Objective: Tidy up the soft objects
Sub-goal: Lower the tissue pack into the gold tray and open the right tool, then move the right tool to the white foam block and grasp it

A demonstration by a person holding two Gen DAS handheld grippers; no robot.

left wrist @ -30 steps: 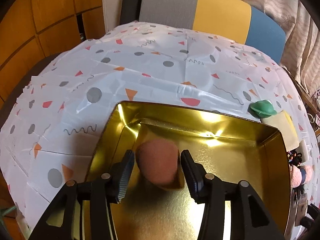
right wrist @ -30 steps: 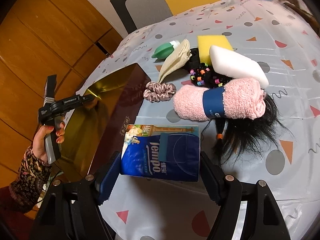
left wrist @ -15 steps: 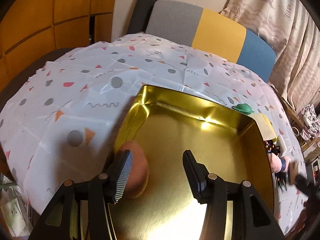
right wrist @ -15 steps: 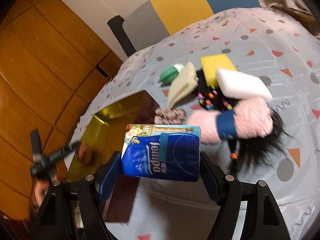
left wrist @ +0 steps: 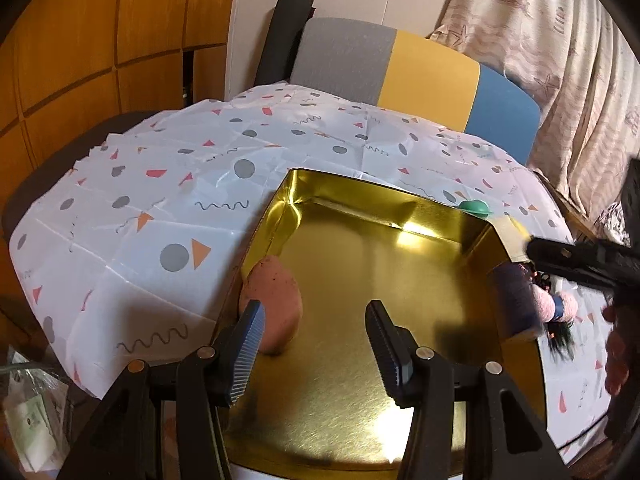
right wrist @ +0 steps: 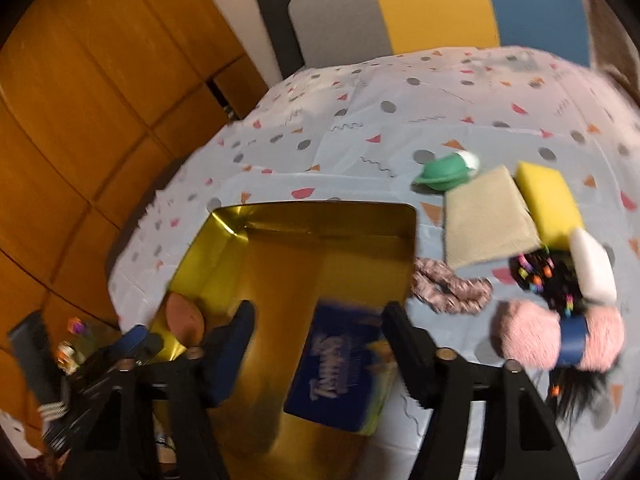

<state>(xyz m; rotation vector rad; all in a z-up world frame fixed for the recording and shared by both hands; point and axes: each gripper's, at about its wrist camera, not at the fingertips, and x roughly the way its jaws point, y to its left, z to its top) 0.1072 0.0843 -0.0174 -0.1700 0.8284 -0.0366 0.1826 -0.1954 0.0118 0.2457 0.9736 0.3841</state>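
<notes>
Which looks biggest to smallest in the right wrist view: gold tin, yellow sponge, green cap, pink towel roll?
1. gold tin
2. pink towel roll
3. yellow sponge, close to the towel roll, so unsure
4. green cap

One gold tin (right wrist: 224, 240), holding one pink sponge (left wrist: 272, 312) and one blue tissue pack (right wrist: 340, 368). On the cloth: one yellow sponge (right wrist: 548, 200), one white sponge (right wrist: 592, 272), one beige cloth (right wrist: 488, 216), one scrunchie (right wrist: 448, 288), one rolled pink towel (right wrist: 524, 336), one green toy (right wrist: 444, 168).

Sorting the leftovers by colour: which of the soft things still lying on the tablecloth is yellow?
The yellow sponge, a plain rectangular block between the beige cloth and the white foam piece; nothing else out there is yellow.
</notes>
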